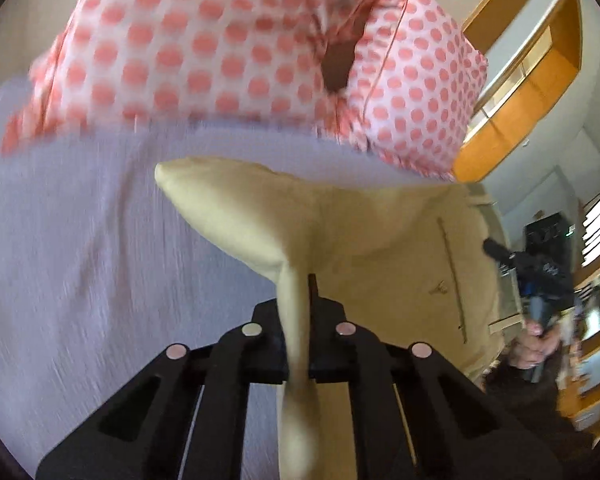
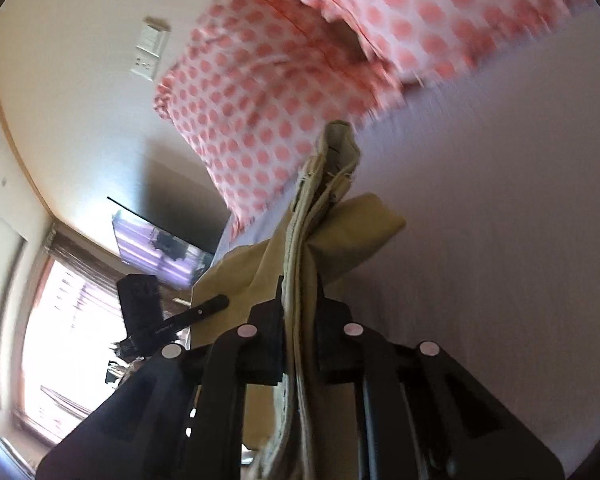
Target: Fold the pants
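left gripper [image 1: 298,320] clamped pants [image 1: 364,240] edge | right gripper [image 2: 298,320] clamped bunched hem | pants lifted ahead over bed [image 1: 80,260], likely to spread them | pillow [image 1: 220,48] beyond

Two hand-held tools, both clamped shut on cloth.
The left tool [image 1: 298,300] pinches a fold rising toward 12 o'clock; the right tool [image 2: 300,304] grips layered edges, its holder's hand [image 1: 540,344] visible at 3 o'clock.

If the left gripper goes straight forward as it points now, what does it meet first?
Beyond the tan pants clamped in the left gripper, probably the lavender bed sheet, with the polka-dot pillow further on; depth is unclear.
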### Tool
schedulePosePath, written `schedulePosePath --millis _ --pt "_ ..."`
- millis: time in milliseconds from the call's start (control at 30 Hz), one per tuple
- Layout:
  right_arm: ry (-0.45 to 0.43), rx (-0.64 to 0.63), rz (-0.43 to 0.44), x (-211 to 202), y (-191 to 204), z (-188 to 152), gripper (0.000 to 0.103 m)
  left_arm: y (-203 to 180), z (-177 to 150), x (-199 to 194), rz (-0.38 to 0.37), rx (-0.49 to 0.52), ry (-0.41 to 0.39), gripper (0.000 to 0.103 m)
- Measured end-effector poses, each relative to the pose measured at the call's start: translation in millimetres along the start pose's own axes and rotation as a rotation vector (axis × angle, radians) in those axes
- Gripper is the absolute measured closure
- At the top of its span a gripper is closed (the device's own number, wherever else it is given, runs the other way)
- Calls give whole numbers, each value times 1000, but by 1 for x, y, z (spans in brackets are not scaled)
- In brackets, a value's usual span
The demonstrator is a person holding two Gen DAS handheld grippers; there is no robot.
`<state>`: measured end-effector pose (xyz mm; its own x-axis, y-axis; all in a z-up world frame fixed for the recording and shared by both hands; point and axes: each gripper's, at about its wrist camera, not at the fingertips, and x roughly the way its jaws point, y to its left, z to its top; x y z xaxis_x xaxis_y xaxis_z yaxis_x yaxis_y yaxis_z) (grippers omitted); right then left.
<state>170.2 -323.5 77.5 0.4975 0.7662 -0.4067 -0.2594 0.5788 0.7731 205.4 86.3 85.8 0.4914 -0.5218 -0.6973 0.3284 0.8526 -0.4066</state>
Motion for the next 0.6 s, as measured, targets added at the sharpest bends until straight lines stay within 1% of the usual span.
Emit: schedulePosePath --millis 67,100,133,167,233,267,300,333,367,400,433,467,500,533,567,600 --pt "-37 0 -28 10 -1 29 92 -4 26 10 59 38 -41 97" --pt "-48 6 -44 15 -6 39 92 -3 40 21 96 46 -52 97" --pt "-58 15 -69 23 -13 47 92 -2 49 33 129 49 -46 96" --pt "-56 35 -121 34 -24 54 92 1 57 49 169 49 -28 96" --pt "-14 81 -235 56 -44 56 91 6 61 84 259 54 47 94" --pt "13 100 -311 66 -54 54 87 9 59 91 282 58 62 89" --pt "18 105 -344 67 -58 52 82 10 57 93 286 67 60 88" --pt "17 101 -365 63 -59 51 76 11 55 87 278 72 44 87" --pt "-20 84 -391 50 -56 50 73 13 54 80 282 73 32 84" --pt "-72 56 -409 36 -48 49 72 15 52 66 301 74 2 83" --pt "-110 30 -405 26 -42 48 62 16 48 49 309 74 -41 84" --pt "-149 -6 -377 14 -31 46 50 14 46 38 302 75 -71 83" --pt "-156 -36 -327 9 -22 42 47 11 40 22 272 75 -111 78" --pt "-132 -57 -277 10 -14 38 44 6 34 11 223 73 -133 75" --pt "-107 -67 -255 15 -11 36 39 2 31 7 183 73 -136 66" --pt "-72 -71 -245 23 -9 34 35 -3 26 7 120 68 -118 56"
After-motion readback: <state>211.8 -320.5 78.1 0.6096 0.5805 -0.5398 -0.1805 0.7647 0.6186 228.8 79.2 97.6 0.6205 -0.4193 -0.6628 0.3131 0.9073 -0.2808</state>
